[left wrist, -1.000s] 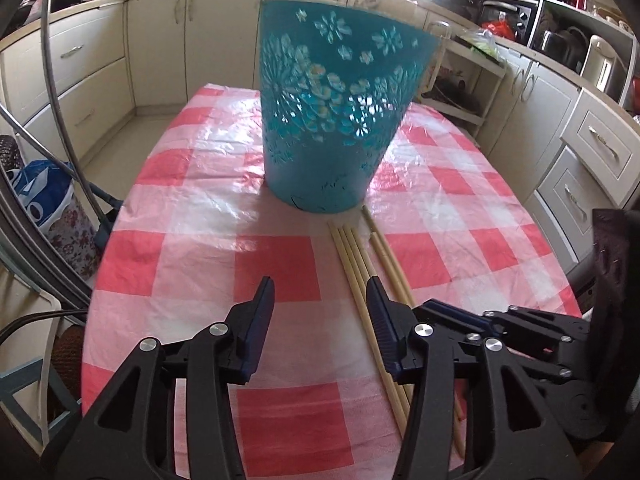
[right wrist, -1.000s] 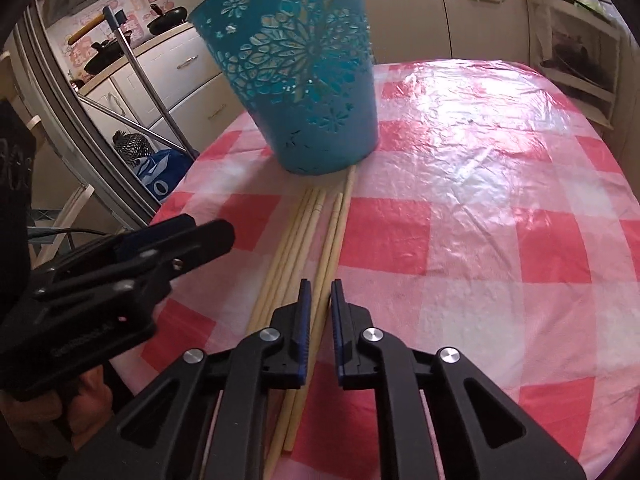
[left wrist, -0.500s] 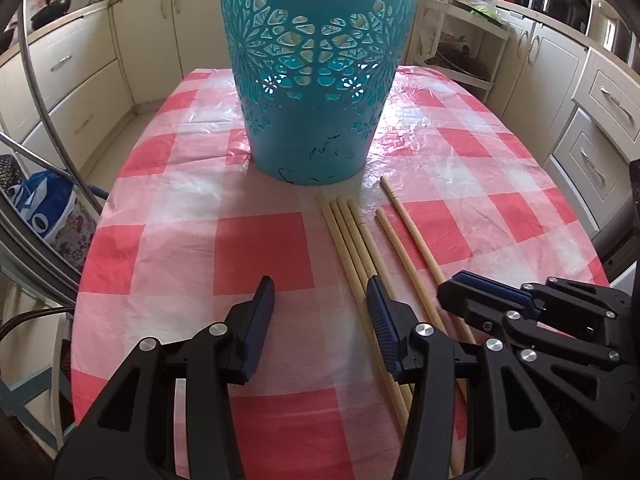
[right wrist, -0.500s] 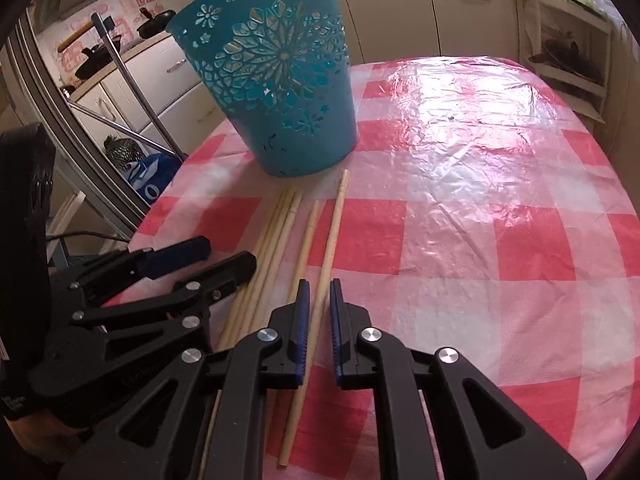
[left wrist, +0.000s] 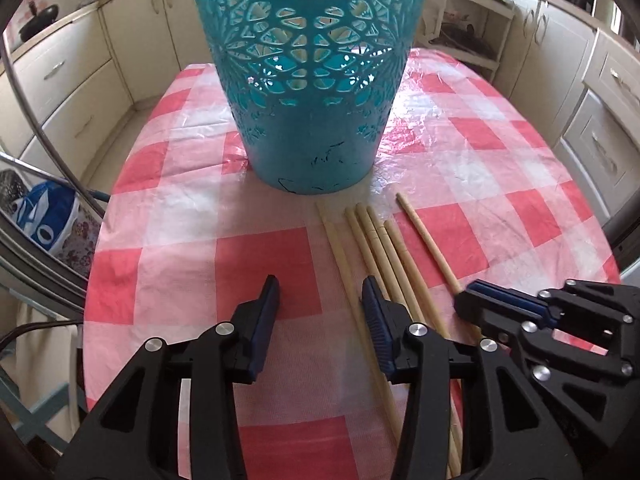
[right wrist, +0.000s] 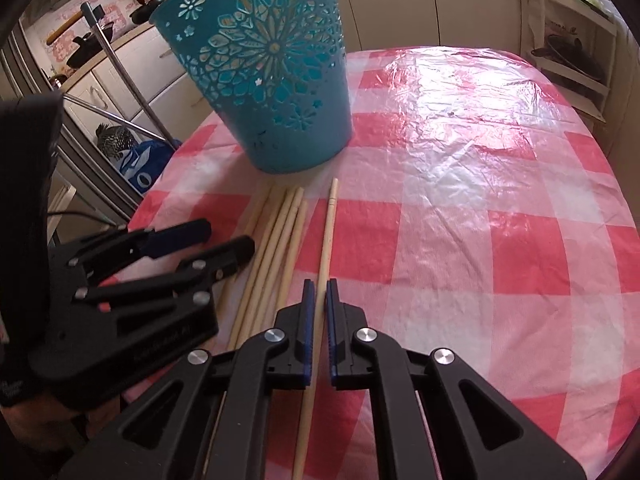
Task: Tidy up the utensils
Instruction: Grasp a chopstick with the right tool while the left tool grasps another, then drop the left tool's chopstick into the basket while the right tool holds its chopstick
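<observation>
Best done by keeping the right gripper [right wrist: 318,296] squeezed on the single chopstick [right wrist: 326,236] running between its pads, lifting it level before tipping it toward the teal basket [right wrist: 276,92] well ahead; pinched nearly flat together on that stick, which lies apart from the bundle of chopsticks [right wrist: 276,240] just to its left. Left gripper [left wrist: 320,300] half spread and closing, nothing between its pads, leftmost stick just beside its right finger; basket [left wrist: 312,92] upright straight ahead on the checked tablecloth [left wrist: 260,260].
</observation>
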`<state>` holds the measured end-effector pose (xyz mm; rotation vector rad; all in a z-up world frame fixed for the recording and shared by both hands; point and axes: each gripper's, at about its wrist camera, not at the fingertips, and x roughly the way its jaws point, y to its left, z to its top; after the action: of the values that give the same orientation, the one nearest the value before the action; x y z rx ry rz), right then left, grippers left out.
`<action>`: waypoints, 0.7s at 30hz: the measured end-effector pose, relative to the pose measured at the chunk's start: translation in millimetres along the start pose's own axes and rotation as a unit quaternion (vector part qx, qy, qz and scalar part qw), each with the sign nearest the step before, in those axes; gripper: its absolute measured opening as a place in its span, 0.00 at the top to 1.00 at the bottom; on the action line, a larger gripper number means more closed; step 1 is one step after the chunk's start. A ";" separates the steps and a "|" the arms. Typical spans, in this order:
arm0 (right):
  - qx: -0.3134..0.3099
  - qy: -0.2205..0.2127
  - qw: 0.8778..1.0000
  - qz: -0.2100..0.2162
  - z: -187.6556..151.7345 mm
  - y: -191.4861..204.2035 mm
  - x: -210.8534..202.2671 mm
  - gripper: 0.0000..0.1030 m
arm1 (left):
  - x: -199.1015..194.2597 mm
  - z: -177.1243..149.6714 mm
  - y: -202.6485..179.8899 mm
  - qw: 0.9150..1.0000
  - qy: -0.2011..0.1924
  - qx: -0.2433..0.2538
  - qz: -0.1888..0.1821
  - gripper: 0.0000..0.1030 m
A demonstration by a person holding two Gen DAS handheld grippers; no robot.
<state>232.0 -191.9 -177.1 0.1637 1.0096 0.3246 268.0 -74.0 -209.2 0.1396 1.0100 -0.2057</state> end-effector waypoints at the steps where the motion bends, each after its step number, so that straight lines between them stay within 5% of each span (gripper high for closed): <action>1: 0.001 0.004 1.000 0.001 2.7 -0.2 1.5 0.94 | 1.6 1.2 -1.5 1.000 0.000 0.004 0.002 0.60; 2: 0.002 0.006 1.000 0.000 5.4 -0.6 3.3 0.94 | 2.7 2.6 -2.5 1.000 -0.001 0.005 0.002 0.61; 6: -0.024 0.015 0.999 -0.015 19.2 5.2 13.6 0.95 | 3.2 6.1 -15.1 0.999 0.004 0.033 -0.017 0.94; 12: -0.024 0.026 0.999 0.000 -1.2 -2.2 -3.6 0.95 | -30.2 -7.5 -4.8 0.995 -0.012 0.030 -0.092 0.96; 17: 0.034 -0.003 0.999 0.038 -14.4 -18.5 -10.9 0.95 | -117.6 7.7 18.1 0.978 -0.140 0.008 -0.158 0.96; 21: 0.047 -0.013 0.998 0.048 -15.4 -22.1 -10.0 0.95 | -180.5 48.2 44.2 0.949 -0.271 -0.033 -0.157 0.96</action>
<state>218.2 -216.2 -183.5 0.3012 0.9931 0.3622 225.2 -22.1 -29.4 -0.1387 0.4822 -0.4731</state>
